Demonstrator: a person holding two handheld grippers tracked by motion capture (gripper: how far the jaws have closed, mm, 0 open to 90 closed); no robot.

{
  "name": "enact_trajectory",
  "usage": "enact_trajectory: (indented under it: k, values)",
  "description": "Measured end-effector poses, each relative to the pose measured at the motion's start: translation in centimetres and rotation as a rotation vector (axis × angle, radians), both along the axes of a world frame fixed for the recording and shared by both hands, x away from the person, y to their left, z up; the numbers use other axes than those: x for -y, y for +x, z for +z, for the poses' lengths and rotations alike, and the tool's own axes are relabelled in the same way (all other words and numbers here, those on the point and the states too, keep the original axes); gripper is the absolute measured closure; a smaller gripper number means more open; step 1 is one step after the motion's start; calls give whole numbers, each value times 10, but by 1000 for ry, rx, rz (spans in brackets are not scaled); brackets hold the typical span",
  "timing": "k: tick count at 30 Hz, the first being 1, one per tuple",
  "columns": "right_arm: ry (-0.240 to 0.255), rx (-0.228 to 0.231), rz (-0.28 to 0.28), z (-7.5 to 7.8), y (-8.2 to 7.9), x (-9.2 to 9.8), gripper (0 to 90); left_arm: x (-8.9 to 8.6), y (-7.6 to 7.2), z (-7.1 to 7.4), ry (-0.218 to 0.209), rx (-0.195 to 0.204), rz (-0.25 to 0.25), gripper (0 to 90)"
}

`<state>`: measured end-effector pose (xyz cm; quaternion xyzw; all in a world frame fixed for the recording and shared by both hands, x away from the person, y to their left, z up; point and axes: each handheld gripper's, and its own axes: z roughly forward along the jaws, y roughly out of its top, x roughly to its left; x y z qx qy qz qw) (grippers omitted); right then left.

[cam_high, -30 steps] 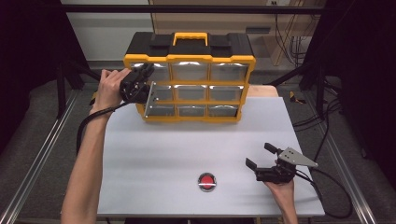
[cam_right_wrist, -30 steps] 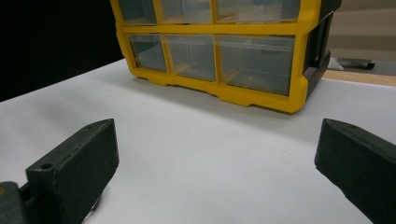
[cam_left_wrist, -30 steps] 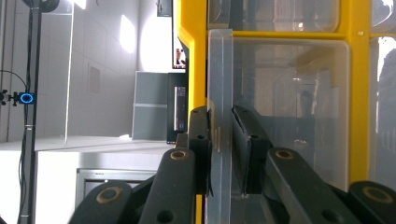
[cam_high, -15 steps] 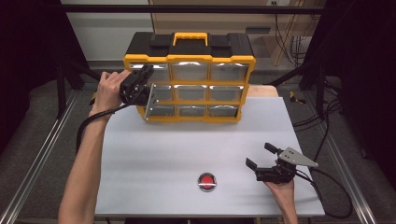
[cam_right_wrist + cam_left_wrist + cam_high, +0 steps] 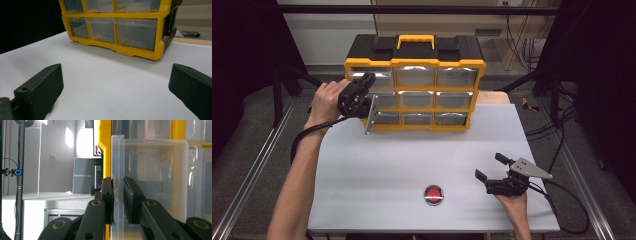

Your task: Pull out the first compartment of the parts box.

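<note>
- The clear drawer [image 5: 373, 114] is pulled partway out of the yellow organizer [image 5: 414, 63], at its left column, back of the surface [image 5: 377, 165].
- Its front lip is pinched tight by the left gripper [image 5: 118, 202] fingers.
- The right gripper [image 5: 493, 167] fingers are spread wide, nothing held, rested near the red button [image 5: 433, 194].

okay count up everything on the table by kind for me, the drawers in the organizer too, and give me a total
Yellow drawer organizer: 1
Clear drawers: 9
Red button: 1
Handheld grippers, left and right: 2
Total: 13
</note>
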<state>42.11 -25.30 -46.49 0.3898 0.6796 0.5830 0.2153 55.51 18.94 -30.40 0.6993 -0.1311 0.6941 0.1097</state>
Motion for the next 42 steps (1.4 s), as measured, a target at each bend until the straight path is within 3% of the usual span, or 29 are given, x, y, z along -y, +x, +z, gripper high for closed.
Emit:
enact_trajectory:
  k: [24,42]
  values:
    - [0,-3,1,0,0,0,5,-2,-27,-2,25,22,-8,787]
    - [-6,-5,5,-1,0,-1,6,-2,-42,-4,19,30,-14,788]
